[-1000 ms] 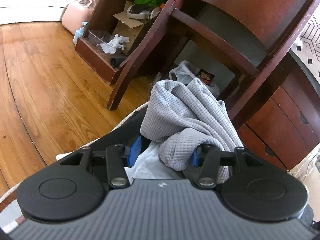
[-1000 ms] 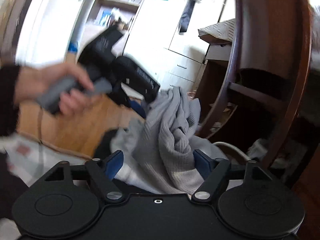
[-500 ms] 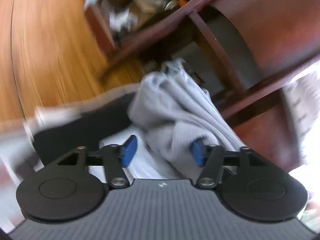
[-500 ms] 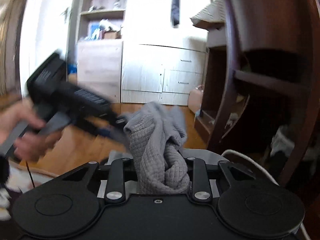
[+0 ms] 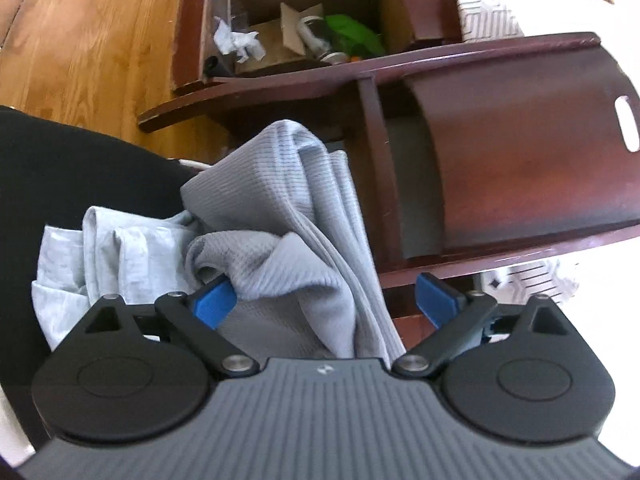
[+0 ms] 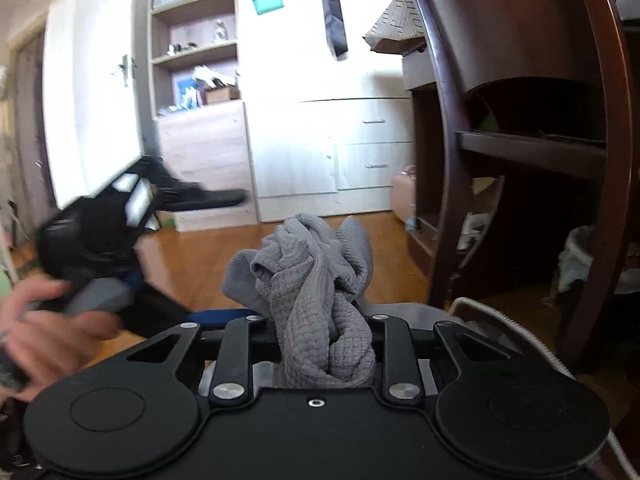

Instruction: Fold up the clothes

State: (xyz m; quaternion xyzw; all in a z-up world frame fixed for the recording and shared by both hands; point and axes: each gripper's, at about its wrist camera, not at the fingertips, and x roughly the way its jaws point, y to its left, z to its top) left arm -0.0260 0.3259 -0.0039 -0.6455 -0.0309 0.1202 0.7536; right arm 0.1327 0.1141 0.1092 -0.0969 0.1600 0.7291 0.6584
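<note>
Right claw (image 6: 324, 344): clenched on a bunched grey waffle-knit garment (image 6: 320, 280).
Left claw (image 5: 326, 300): jaws just opened, released, cloth loose between.
Advice: regrip an edge, not the bunch.

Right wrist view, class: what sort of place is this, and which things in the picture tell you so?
Most likely a room in a home, perhaps a bedroom: a pale chest of drawers, open shelves holding oddments, a dark necktie hanging on the wall, and a wooden floor.
</note>
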